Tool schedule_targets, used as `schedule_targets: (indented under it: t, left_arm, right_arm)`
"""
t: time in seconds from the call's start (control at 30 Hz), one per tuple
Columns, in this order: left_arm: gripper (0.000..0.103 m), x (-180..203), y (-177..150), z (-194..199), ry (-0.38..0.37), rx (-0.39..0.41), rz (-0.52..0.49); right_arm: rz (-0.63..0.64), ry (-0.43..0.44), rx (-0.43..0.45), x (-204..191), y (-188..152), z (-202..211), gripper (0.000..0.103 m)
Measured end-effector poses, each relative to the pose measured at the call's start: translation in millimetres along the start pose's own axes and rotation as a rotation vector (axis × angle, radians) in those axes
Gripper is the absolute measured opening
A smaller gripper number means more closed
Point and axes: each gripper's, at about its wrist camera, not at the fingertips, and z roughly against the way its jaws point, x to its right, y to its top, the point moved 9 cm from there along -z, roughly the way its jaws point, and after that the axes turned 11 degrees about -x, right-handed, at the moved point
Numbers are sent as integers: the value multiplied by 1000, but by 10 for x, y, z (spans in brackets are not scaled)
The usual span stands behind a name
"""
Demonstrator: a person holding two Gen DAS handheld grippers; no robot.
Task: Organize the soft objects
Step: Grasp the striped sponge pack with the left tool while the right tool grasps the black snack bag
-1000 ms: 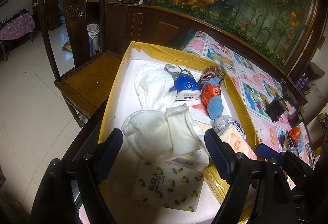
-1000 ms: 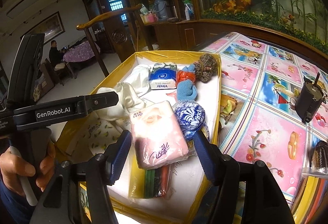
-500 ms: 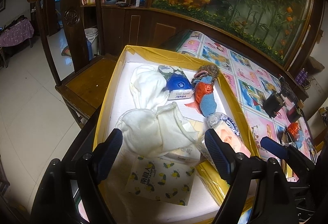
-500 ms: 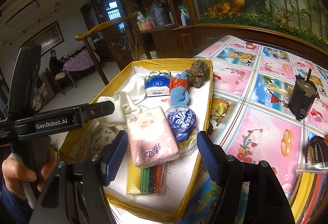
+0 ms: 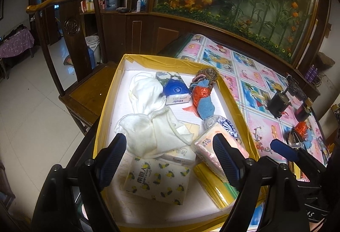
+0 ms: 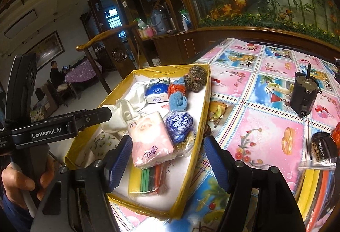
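Two gaping, empty claws, left (image 5: 170,157) and right (image 6: 167,165), over cartoon-patterned tablecloth (image 6: 261,132) beside wooden chair (image 5: 70,26).

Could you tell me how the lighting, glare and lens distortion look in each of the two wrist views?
Left wrist view: strong fisheye bending with dark corners, glare on the floor tiles, the white cloths nearly washed out. Right wrist view: same curved edges, the yellow box well lit, the back room dim and soft.

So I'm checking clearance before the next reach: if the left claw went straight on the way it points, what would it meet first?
Most likely the white cloth heaped in the yellow-edged box; it lies between the open left claw's fingers, just ahead. The lemon-print tissue pack sits nearer but lower. Depth is uncertain.
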Motion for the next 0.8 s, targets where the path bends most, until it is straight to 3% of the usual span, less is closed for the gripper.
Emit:
schedule_targets:
  t: [0.47, 0.8]
  left_arm:
    - [86, 379, -28, 115, 7, 11, -72]
    - [86, 925, -105, 135, -55, -13, -166]
  right_arm:
    - [-53, 16, 42, 202, -43, 248, 76]
    - [-143, 13, 103, 619, -50, 604, 76]
